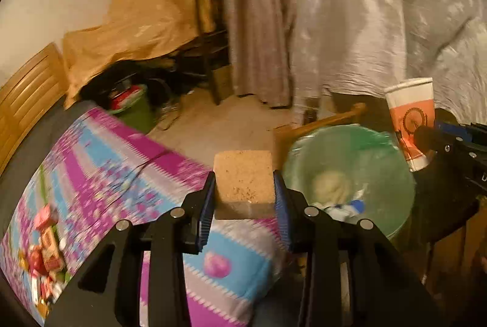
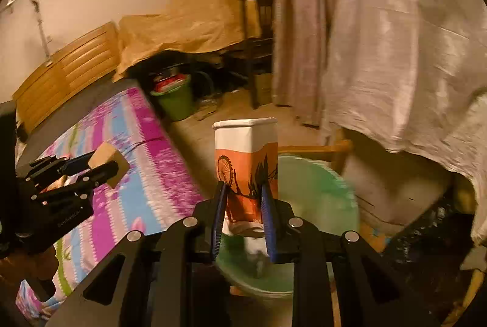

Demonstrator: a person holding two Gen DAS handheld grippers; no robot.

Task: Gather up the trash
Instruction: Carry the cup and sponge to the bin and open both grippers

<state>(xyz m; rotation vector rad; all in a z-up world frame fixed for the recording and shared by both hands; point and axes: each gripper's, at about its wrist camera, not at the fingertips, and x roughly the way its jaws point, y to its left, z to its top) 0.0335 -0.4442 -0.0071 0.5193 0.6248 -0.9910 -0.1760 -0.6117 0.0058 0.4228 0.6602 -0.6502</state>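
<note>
Left view, my left gripper point(image 1: 245, 199) fingers pinching a tan block point(image 1: 243, 181) above the blurred bedspread point(image 1: 100, 156), bin point(image 1: 380, 150) contents indistinct, right view, my right gripper point(image 2: 243, 214) fingers squeezing a paper cup point(image 2: 246, 162) over the bin point(image 2: 316, 190), cup base hidden.

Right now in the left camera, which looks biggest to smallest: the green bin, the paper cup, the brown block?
1. green bin, clearly the biggest.
2 and 3. brown block and paper cup look about alike. The block sits close to the lens in the left gripper, so ranking them is unsure.
</note>
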